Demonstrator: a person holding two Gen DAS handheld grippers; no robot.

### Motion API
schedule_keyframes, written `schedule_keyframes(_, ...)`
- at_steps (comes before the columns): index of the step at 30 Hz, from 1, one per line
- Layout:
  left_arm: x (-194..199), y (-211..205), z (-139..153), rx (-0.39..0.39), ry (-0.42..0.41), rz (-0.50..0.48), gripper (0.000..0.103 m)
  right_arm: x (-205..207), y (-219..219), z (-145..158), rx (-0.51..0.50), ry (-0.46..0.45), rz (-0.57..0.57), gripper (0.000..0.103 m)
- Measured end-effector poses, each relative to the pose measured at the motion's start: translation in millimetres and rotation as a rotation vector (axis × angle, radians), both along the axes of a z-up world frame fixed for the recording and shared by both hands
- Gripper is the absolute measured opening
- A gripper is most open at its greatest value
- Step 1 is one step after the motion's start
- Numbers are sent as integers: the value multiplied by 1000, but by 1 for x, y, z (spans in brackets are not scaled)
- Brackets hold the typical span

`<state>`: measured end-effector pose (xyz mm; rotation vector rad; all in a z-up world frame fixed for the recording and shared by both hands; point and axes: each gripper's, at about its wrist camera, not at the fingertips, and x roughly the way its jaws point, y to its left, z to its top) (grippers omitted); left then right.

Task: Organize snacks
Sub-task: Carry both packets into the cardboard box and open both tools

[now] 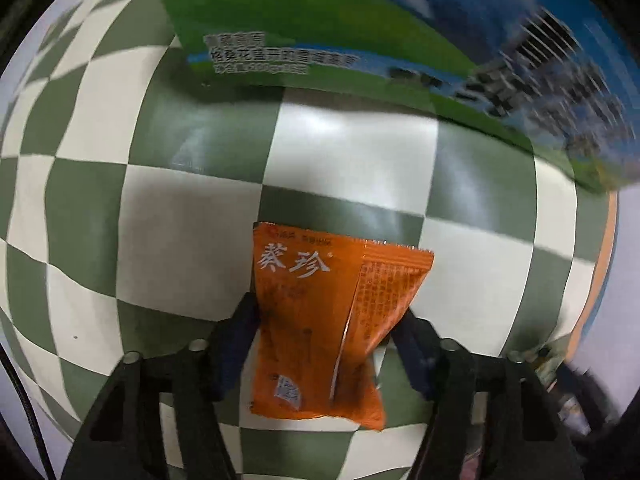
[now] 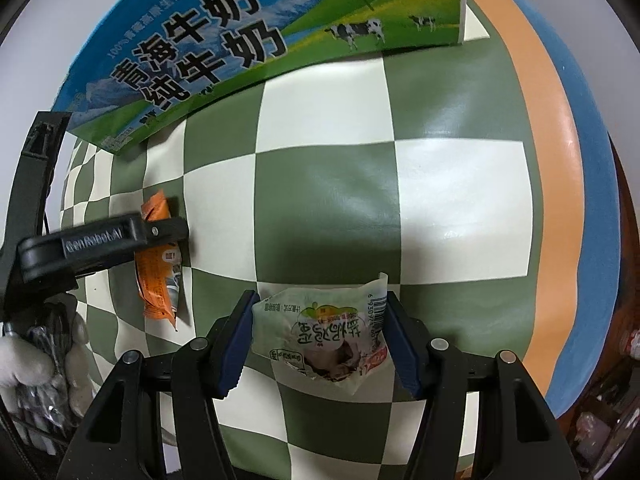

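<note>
- Orange snack packet: white print "葵珍" on the front, fine text down the back seam unreadable. Long axis runs along the left gripper fingers; it lies on the checkered surface.
- Left jaws partly closed, pads pressing both packet edges, which pinch in.
- Pale green snack packet: barcode on one edge, label characters upside down to the camera, unreadable. Sits between the right gripper fingers, long axis across them.
- Right jaws partly closed, pads against both ends of the packet.
- Milk carton lies beyond both: "青海牛奶", "纯牛奶", cows and flowers.
- Left gripper body reads "GenRobot.AI".
</note>
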<state>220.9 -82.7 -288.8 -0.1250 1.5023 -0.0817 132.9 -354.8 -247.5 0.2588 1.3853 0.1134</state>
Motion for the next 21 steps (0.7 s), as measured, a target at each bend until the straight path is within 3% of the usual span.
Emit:
schedule_keyframes(4, -12, -8, 6, 19, -14, -37, 54, 0, -1, 7, -8, -21, 11, 63)
schedule_keyframes(8, -23, -16, 26, -13, -40, -26, 54, 2, 0, 15, -2, -38, 22, 63)
schedule_keyframes(14, -18, -22, 102, -124, -159, -22, 54, 6, -7, 50, 43, -96, 29, 63)
schedule_keyframes(17, 1, -39, 152, -186, -240, -28, 54, 14, -11, 82, 66, -156, 30, 63)
schedule_keyframes(21, 31, -30, 211, -230, -338, -46, 54, 36, -19, 131, 95, -257, 22, 63)
